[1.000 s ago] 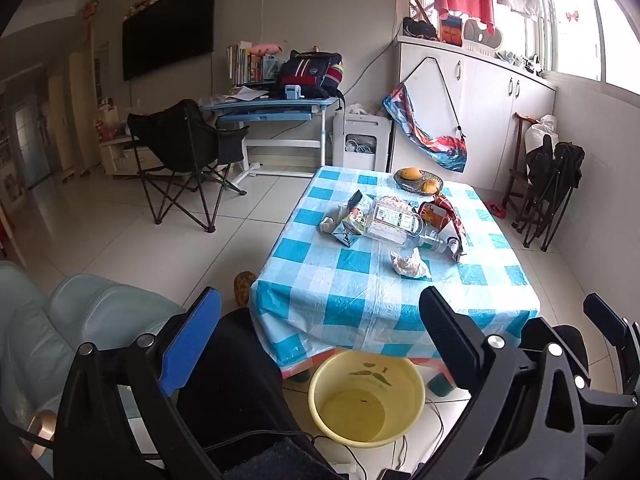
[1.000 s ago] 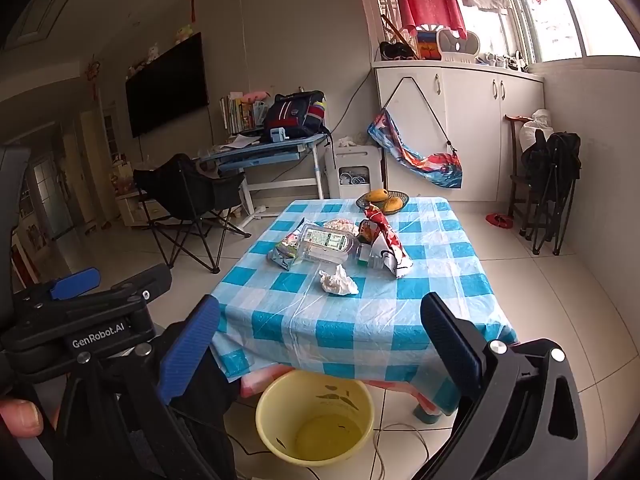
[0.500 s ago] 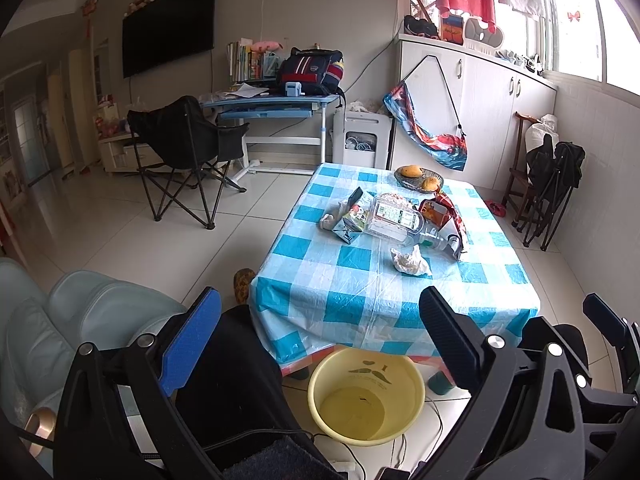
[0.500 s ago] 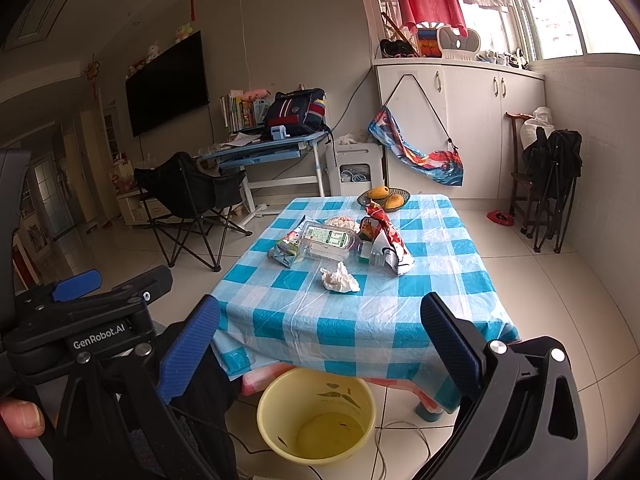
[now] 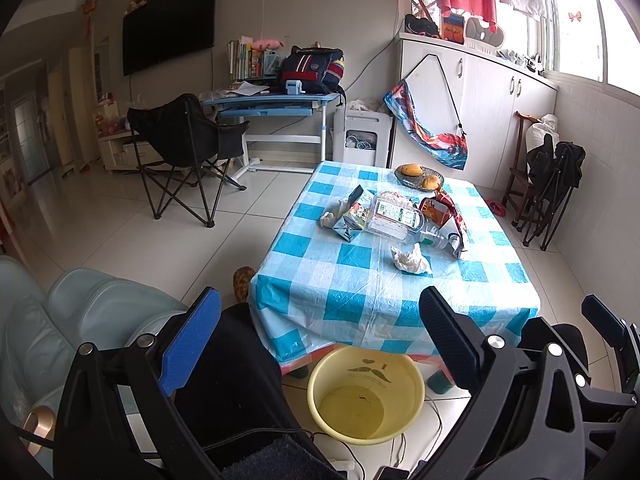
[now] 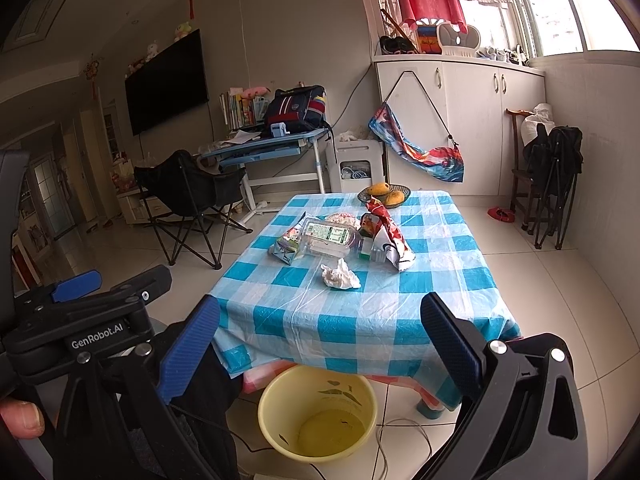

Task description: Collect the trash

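Trash lies on a low table with a blue checked cloth [image 5: 360,280] [image 6: 360,320]: a crumpled white tissue [image 5: 410,259] [image 6: 340,276], a clear plastic bottle [image 5: 396,218] [image 6: 326,237], a flattened carton [image 5: 352,216] [image 6: 287,243] and a red snack bag [image 5: 446,210] [image 6: 386,236]. A yellow basin [image 5: 366,394] [image 6: 318,416] stands on the floor at the table's near edge. My left gripper [image 5: 320,336] and right gripper [image 6: 320,340] are both open and empty, held side by side above the basin, well short of the trash.
A bowl of mangoes [image 5: 419,174] [image 6: 384,193] sits at the table's far end. A black folding chair [image 5: 184,148] and a blue desk [image 5: 272,104] stand left of the table. Folded chairs [image 5: 548,188] lean by the right wall. A pale sofa [image 5: 60,320] is at my left.
Both grippers have drifted slightly, so the table sits a little differently in view. Both stay open and empty. Nothing on the table has moved.
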`<state>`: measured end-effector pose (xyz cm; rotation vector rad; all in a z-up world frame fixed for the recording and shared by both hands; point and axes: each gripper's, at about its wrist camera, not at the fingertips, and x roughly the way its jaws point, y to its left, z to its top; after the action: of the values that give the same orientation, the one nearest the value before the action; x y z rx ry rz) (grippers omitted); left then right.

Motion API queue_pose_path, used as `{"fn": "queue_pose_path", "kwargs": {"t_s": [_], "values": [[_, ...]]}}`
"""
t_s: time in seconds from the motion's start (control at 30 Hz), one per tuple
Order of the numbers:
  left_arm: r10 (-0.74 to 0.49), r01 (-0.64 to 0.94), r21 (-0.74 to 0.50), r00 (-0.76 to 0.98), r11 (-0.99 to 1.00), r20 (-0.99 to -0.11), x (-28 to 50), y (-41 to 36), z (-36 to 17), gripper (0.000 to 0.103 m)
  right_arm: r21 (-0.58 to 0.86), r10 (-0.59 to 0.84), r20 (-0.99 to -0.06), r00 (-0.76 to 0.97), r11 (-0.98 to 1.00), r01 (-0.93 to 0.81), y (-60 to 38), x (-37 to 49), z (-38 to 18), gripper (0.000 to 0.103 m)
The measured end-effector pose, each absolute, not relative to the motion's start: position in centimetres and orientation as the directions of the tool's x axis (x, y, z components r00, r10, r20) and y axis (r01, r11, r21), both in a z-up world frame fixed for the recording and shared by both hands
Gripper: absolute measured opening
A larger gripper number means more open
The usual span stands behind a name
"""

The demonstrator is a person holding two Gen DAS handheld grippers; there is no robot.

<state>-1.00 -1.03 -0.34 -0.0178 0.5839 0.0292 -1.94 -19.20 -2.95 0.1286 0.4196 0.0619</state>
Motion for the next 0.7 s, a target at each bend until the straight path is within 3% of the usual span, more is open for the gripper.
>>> {"fn": "queue_pose_path", "kwargs": {"t_s": [0.7], "values": [[0.022,-0.033,-0.01,0.832,0.999,-0.555,-0.9,-1.0,-0.2,0.096,0.129,0.088,-0.409,0.908,0.991,-0.038,-19.3,-1.8,-3.5,0.096]]}}
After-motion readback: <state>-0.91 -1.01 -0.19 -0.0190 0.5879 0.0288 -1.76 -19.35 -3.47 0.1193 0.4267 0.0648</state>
